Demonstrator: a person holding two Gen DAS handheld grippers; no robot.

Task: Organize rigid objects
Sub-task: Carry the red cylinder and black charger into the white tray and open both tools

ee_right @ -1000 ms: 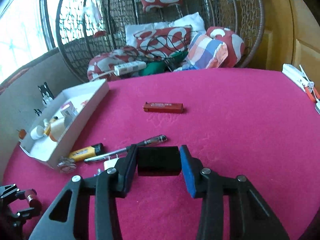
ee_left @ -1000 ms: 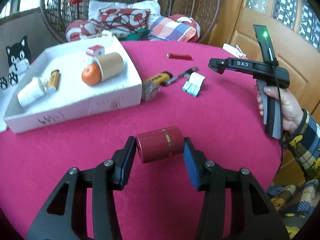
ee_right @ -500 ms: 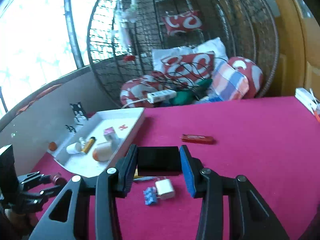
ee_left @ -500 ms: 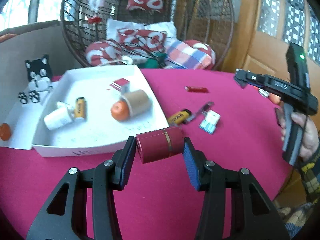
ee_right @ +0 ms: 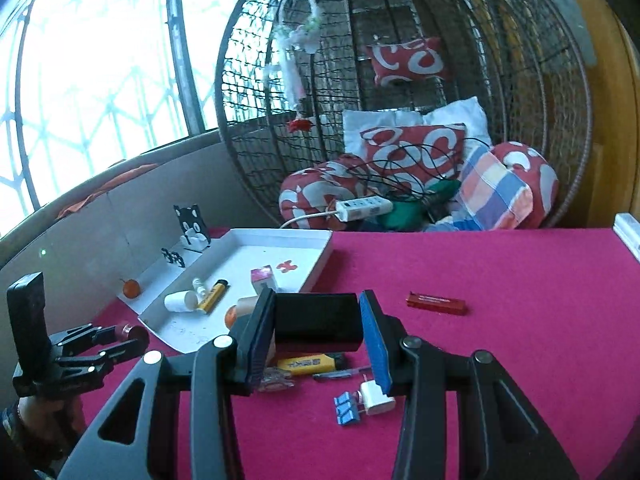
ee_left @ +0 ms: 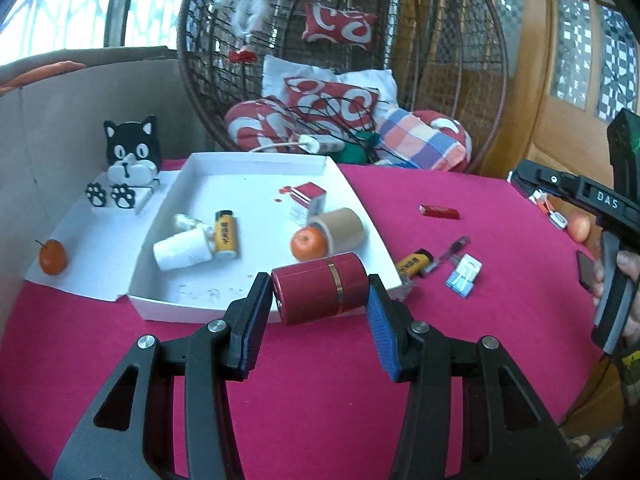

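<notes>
My left gripper (ee_left: 320,300) is shut on a dark red cylinder (ee_left: 320,294) with a gold band, held in the air just in front of the white tray (ee_left: 256,178). My right gripper (ee_right: 318,330) is shut on a black box (ee_right: 318,322), held above the table to the right of the tray (ee_right: 280,236). The tray holds an orange (ee_left: 309,243), a brown tube (ee_left: 340,229), a white cup (ee_left: 182,252), a yellow lighter (ee_left: 226,236) and a small red-white box (ee_left: 306,200).
On the magenta tablecloth (ee_left: 440,320) lie a red bar (ee_left: 439,211), a yellow lighter (ee_left: 414,263), a pen (ee_left: 450,253) and a white-blue plug (ee_left: 464,274). A cat figure (ee_left: 130,152) and a second orange (ee_left: 52,257) sit left of the tray. A wicker chair with cushions (ee_left: 332,100) stands behind.
Both grippers have risen with their loads. The left one has moved closer to the tray's front edge; the right one has lifted higher above the table.
</notes>
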